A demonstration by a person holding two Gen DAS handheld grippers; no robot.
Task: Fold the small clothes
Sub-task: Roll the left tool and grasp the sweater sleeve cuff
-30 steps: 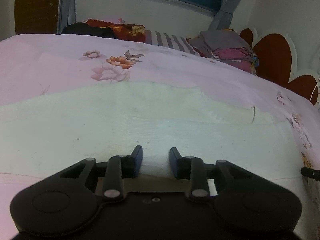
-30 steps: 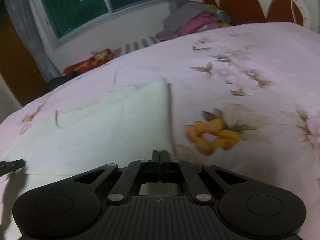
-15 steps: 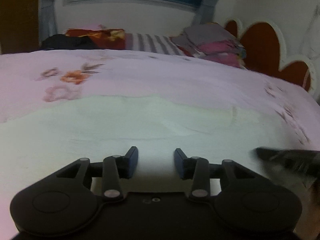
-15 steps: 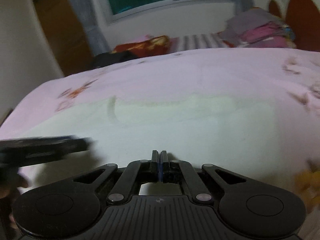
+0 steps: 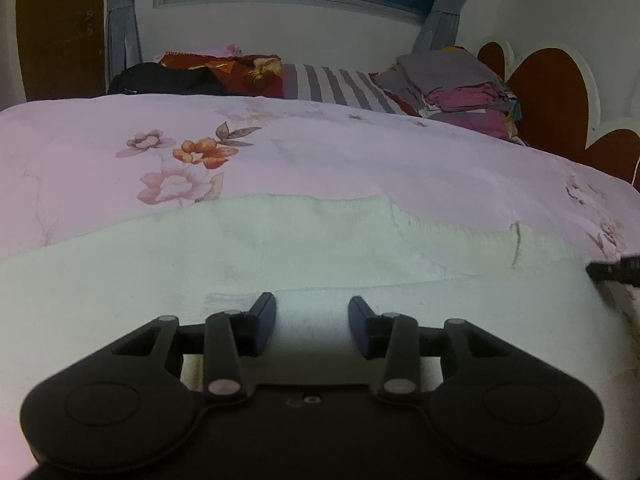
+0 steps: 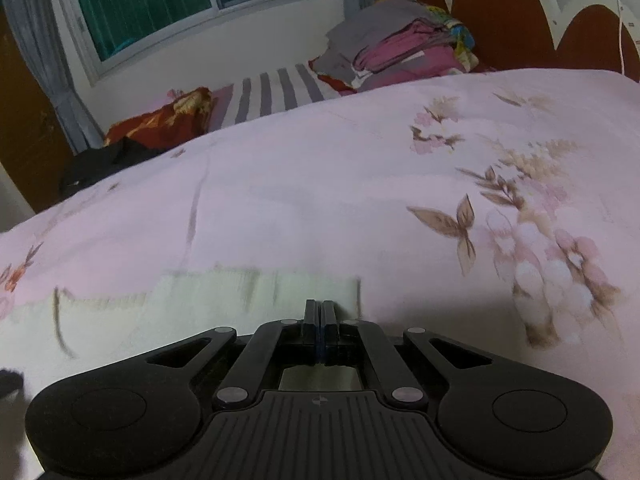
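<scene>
A white knitted garment (image 5: 304, 264) lies spread flat on the pink floral bedspread (image 5: 360, 160), at its near edge. The left gripper (image 5: 312, 316) hovers over the garment's middle; its fingers (image 5: 264, 316) have just been opening and stand partly apart with nothing between them, only cloth beneath. The right gripper (image 6: 320, 320) is above the garment's right-hand corner (image 6: 304, 288), fingers pressed fully together and holding nothing. Beyond the bedspread, a stack of folded clothes (image 5: 452, 80) sits beside the headboard (image 5: 552, 96).
</scene>
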